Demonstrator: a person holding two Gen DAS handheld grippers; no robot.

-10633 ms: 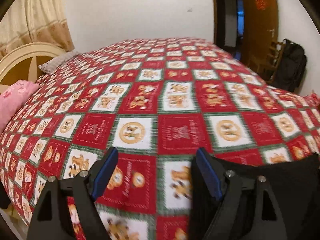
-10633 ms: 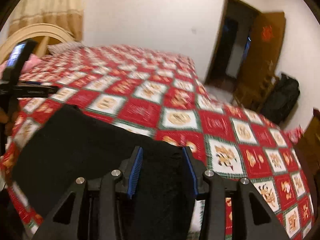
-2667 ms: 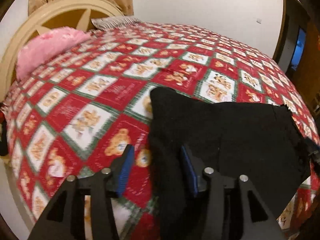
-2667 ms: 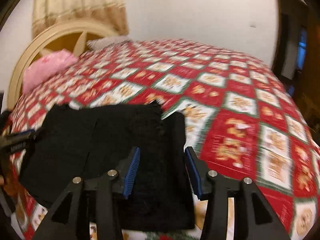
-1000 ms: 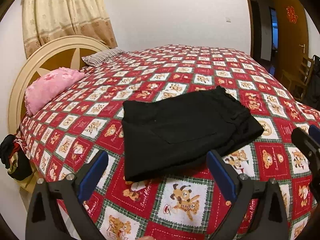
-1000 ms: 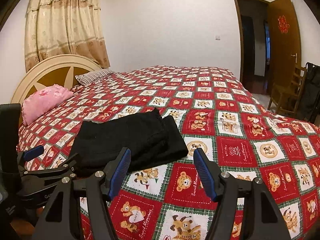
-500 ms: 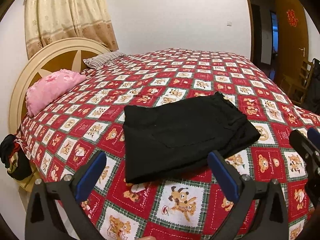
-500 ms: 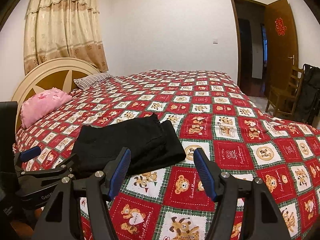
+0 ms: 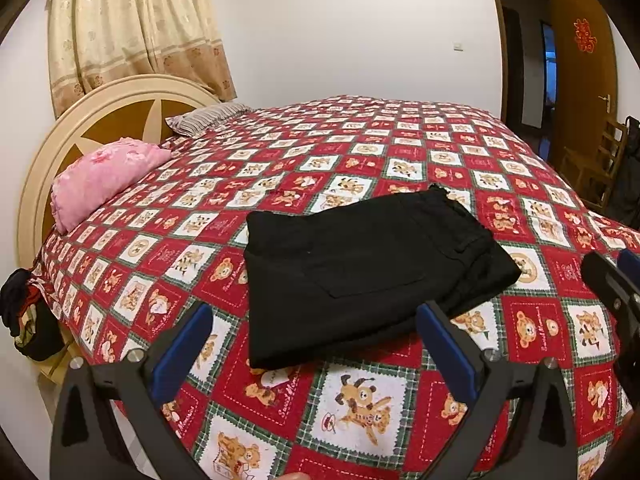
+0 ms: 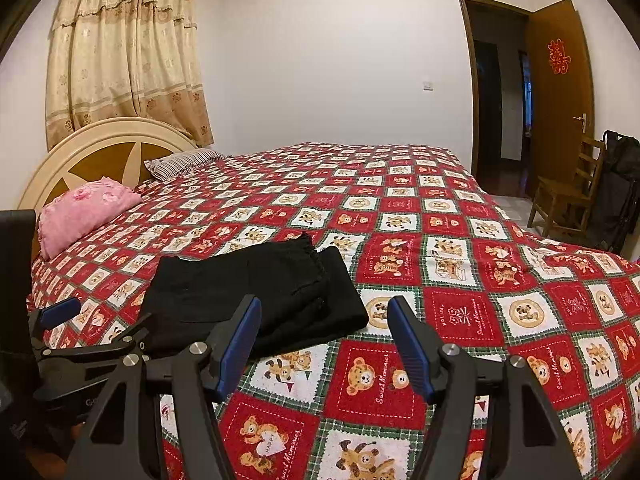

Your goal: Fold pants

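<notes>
Two grippers up and both empty. Left gripper (image 9: 312,344) has its blue pads spread wide, nothing btwn them, held above the near edge of the bed (image 9: 360,408). Right gripper (image 10: 324,336) is spread too, w/ only bedspread showing in the gap. It hangs just off the pants' right end.

Pants (image 9: 360,276) are black, lying flat on the red bear-print bedspread toward the near side of the bed, a compact stacked rectangle. Looks like the folding's done, or as good as. With the grippers clear of the cloth and pulled toward the bed edge, I'd say the person is checking the result, not setting up another grab.

Which way does it lie? From the left wrist cam the long axis runs left-right across the view, tilted a bit, so the right end sits further up the bed. Left end is a clean straight edge. Right end shows layered, slightly ruffled edges, prob. waistband or hems, can't tell which. A patch pocket faces up near the front.

Right cam agrees: pants (image 10: 248,296) sit left of center, thick layered end toward the middle of the bed.

Pink pillow (image 9: 104,176) and striped pillow (image 9: 204,118) rest at the headboard (image 9: 120,92), well apart from the pants. Chair (image 10: 568,200) sits by the open door (image 10: 560,92).
</notes>
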